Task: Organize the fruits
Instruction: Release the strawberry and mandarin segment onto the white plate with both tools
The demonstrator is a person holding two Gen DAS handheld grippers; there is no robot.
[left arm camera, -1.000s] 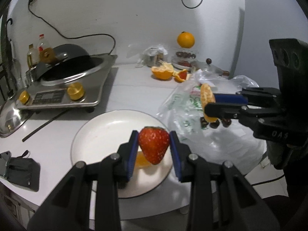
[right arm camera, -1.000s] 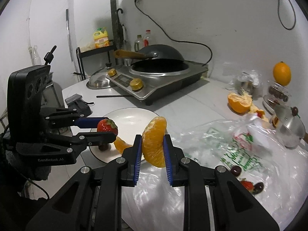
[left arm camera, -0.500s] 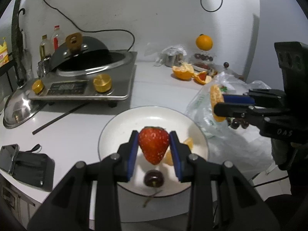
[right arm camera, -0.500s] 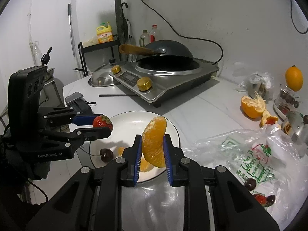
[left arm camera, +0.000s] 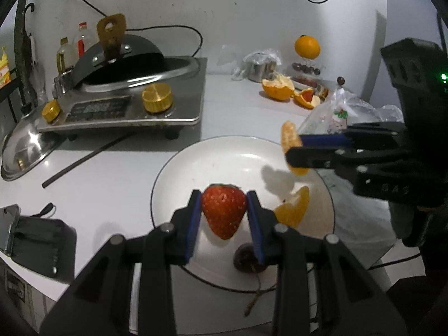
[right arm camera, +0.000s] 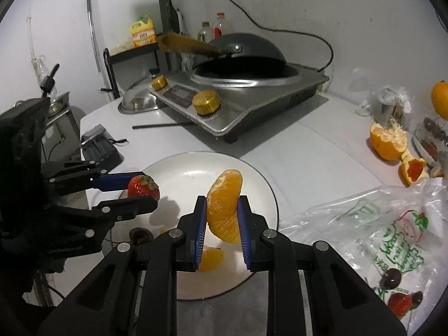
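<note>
left gripper (left arm camera: pixel 224 214) clamps a strawberry (left arm camera: pixel 224 212) above the near side of a white plate (left arm camera: pixel 218 156); to its right, right gripper (right arm camera: pixel 223 218) pinches an orange segment (right arm camera: pixel 225 205) above the plate's right part, where another segment (left arm camera: pixel 294 210) lies.

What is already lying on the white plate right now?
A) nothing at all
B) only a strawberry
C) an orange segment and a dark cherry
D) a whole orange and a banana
C: an orange segment and a dark cherry lie on the plate; the strawberry is held above it in the left claw.
</note>
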